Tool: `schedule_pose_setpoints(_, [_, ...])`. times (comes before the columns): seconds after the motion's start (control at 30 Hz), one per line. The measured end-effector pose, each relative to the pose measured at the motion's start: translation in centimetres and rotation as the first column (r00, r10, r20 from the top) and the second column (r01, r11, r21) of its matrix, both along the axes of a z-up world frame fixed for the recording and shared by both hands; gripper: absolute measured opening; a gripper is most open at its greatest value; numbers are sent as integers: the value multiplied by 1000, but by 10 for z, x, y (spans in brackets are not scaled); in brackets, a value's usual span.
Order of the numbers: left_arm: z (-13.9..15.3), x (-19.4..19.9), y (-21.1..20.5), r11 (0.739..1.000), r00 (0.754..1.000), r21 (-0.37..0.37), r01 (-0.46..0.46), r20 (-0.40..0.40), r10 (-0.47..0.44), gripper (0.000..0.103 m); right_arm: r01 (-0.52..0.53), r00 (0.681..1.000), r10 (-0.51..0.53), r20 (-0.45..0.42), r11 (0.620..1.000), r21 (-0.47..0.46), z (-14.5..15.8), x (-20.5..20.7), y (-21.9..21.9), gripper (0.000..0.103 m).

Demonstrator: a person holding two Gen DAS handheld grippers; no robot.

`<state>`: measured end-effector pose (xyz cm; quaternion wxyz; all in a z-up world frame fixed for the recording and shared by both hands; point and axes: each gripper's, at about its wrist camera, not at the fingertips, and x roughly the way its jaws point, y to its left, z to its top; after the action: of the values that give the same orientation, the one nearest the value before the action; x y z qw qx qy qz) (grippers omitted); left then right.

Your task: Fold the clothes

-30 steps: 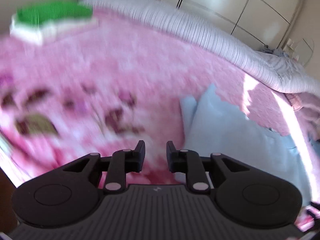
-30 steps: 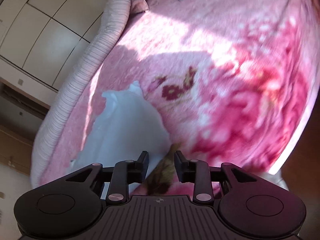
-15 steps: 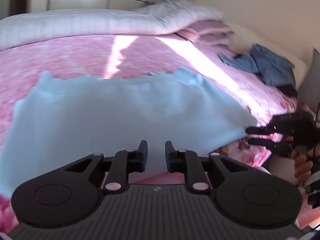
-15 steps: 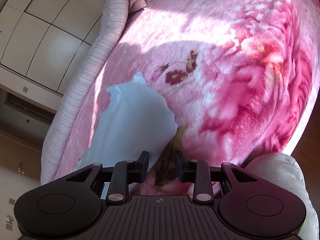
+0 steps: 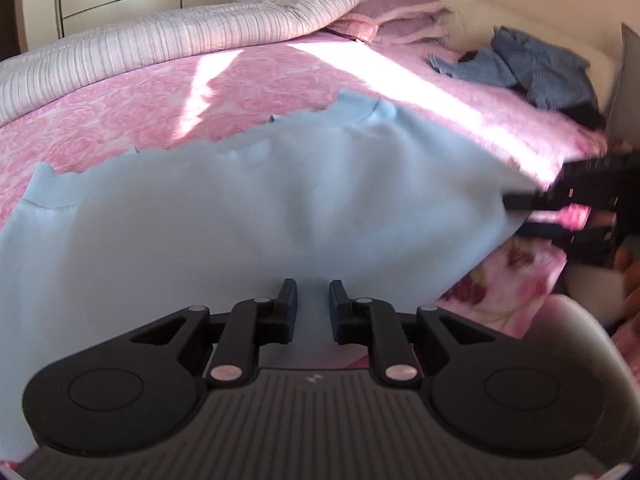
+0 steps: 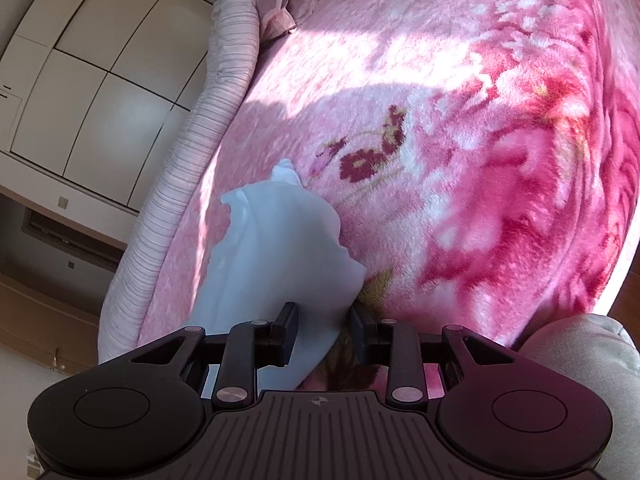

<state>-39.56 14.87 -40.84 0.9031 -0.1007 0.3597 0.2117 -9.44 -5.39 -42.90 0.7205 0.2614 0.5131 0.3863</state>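
The left hand-held gripper [image 5: 312, 300] has its jaws narrowly apart with the light blue garment [image 5: 248, 216] lying between them. The right hand-held gripper [image 6: 322, 320] stands parted around a corner of the same soft, smooth cloth, spread over a fluffy pink floral blanket [image 6: 460, 140] on the bed, beside a ribbed striped quilt [image 5: 160, 48].

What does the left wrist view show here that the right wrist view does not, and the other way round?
Only the left wrist view shows the light blue garment spread wide, the left gripper over its near edge with a gap between its jaws, the right gripper at the garment's far corner, and the whole pile of blue clothes.

Only the right wrist view shows the red flower pattern and the garment edge between the right gripper's jaws; whether the pads press it is unclear.

Both share the pink blanket, the striped quilt and the cupboard doors.
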Motion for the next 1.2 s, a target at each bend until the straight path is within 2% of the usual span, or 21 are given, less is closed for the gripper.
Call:
schedule_pose_setpoints(0.1, [3, 3, 4, 1000, 1000, -21, -13, 3, 13, 14, 11, 1000, -12, 3, 1000, 10, -3, 0, 5, 32])
schedule_pose_setpoints(0.23, [16, -26, 29, 983, 989, -131, -130, 56, 138, 12, -3, 999, 4, 37, 1000, -24, 3, -1, 11, 31])
schedule_pose_setpoints(0.3, [23, -50, 47, 959, 971, -188, -211, 74, 228, 12, -14, 999, 17, 51, 998, -63, 7, -1, 15, 26])
schedule_pose_setpoints(0.37, [28, -80, 65, 923, 943, -249, -292, 88, 322, 12, -33, 995, 44, 87, 992, -122, 13, -2, 23, 15])
schedule_pose_setpoints(0.43, [31, -109, 82, 886, 913, -297, -355, 93, 397, 12, -63, 982, 97, 164, 977, -201, 23, -9, 34, 11])
schedule_pose_setpoints(0.47, [33, -122, 88, 873, 901, -306, -380, 93, 424, 12, -80, 962, 140, 234, 966, -247, 32, -18, 41, 10])
schedule_pose_setpoints(0.5, [34, -132, 92, 863, 891, -308, -400, 92, 445, 12, -92, 929, 186, 321, 954, -285, 42, -29, 49, 9])
schedule_pose_setpoints(0.53, [34, -141, 96, 855, 883, -311, -415, 91, 461, 12, -103, 875, 236, 422, 944, -314, 53, -45, 56, 9])
schedule_pose_setpoints(0.57, [34, -149, 98, 847, 876, -316, -427, 91, 475, 12, -111, 808, 285, 515, 933, -343, 64, -61, 64, 9])
schedule_pose_setpoints(0.63, [33, -163, 102, 830, 860, -335, -446, 94, 501, 12, -144, 643, 373, 669, 917, -373, 84, -101, 75, 8])
schedule_pose_setpoints(0.7, [31, -175, 106, 810, 846, -373, -452, 109, 522, 12, -202, 462, 439, 771, 898, -391, 98, -142, 84, 8])
schedule_pose_setpoints(0.8, [27, -185, 109, 788, 830, -424, -447, 130, 542, 12, -336, 211, 516, 830, 836, -434, 105, -202, 91, 8])
schedule_pose_setpoints(0.87, [25, -191, 110, 777, 823, -447, -444, 141, 551, 12, -415, 59, 566, 823, 763, -495, 97, -239, 98, 9])
schedule_pose_setpoints(0.93, [22, -195, 110, 765, 815, -471, -439, 150, 560, 12, -465, -66, 621, 781, 674, -574, 81, -272, 105, 9])
schedule_pose_setpoints(0.97, [21, -197, 110, 758, 812, -485, -436, 152, 564, 12, -486, -118, 651, 750, 621, -616, 71, -285, 108, 10])
schedule_pose_setpoints(1.07, [18, -202, 109, 738, 804, -524, -426, 155, 574, 12, -524, -210, 741, 638, 466, -713, 41, -307, 117, 16])
schedule_pose_setpoints(1.1, [18, -203, 109, 733, 802, -533, -423, 156, 577, 12, -519, -224, 738, 637, 463, -719, 38, -310, 115, 20])
schedule_pose_setpoints(1.17, [18, -205, 109, 724, 798, -549, -418, 159, 581, 12, -550, -203, 732, 651, 465, -694, 44, -305, 110, 30])
schedule_pose_setpoints(1.2, [18, -204, 110, 719, 796, -559, -412, 163, 583, 12, -585, -164, 739, 654, 461, -667, 51, -299, 109, 31])
